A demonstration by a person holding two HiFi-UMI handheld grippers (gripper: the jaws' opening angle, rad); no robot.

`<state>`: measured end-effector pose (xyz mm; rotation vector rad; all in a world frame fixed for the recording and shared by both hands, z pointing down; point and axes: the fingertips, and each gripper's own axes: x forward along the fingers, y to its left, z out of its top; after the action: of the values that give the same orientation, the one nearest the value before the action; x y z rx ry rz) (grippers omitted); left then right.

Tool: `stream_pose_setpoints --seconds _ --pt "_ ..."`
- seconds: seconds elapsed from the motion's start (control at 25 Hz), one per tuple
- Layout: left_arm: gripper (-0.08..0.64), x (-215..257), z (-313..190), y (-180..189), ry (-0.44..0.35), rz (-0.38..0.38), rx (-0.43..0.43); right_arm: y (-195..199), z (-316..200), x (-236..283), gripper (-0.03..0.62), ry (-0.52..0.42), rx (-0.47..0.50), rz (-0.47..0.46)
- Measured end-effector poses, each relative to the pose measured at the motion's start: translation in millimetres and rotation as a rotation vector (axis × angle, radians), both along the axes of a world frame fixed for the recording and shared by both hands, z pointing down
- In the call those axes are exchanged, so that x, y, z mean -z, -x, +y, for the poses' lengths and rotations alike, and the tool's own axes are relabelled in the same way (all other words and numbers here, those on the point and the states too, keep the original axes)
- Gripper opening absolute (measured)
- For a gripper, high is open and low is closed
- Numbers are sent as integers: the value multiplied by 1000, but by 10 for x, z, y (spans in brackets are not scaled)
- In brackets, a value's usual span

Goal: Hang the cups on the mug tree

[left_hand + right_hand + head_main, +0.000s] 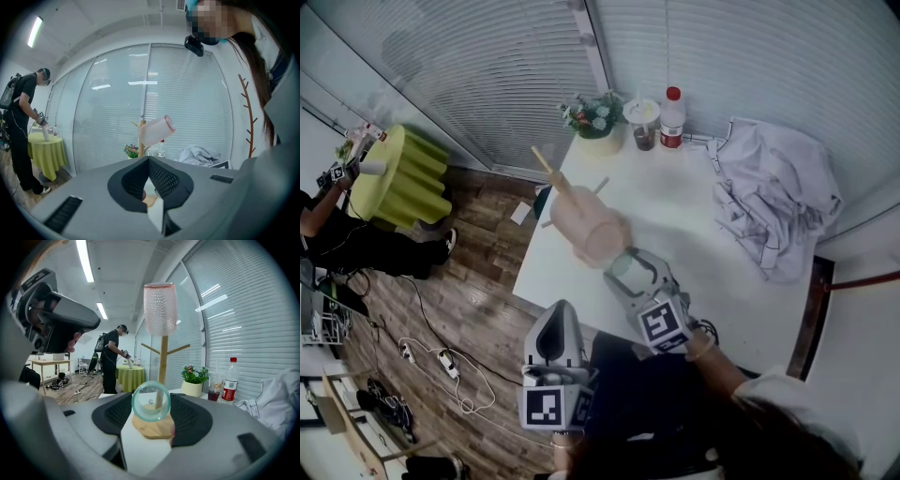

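Closest to us, left gripper (149, 161) sits low off the table (703, 281) edge, fingers pressed together with nothing in them. We read it as parked out of the way, since the hang is a one-hand job. Right gripper (630, 270) is clamped on the glass cup (151, 401), fingers spread wide around its wall. The cup lies on its side with the round end facing back at us, so our guess is that it's meant to slide onto a peg lengthwise. The cup hangs just in front of the mug tree (162, 357), lined up with the trunk and above the wooden base, not touching either. One pink cup (160, 308) is already on, upside down over the top of the trunk, so that spot is taken. Two side pegs (178, 350) below it are bare; we'd go for one of those. At the far end of the table are the plant pot (598, 120), bottle (673, 117) and crumpled cloth (773, 202), all well clear of the tree.
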<state>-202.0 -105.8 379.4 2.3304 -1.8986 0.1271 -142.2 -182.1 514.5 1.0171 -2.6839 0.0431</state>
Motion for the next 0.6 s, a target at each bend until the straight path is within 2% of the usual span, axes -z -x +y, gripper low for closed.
stream_pose_setpoints --seconds 0.6 --pt "0 -52 65 -20 28 5 4 -43 42 -47 276 44 4 5"
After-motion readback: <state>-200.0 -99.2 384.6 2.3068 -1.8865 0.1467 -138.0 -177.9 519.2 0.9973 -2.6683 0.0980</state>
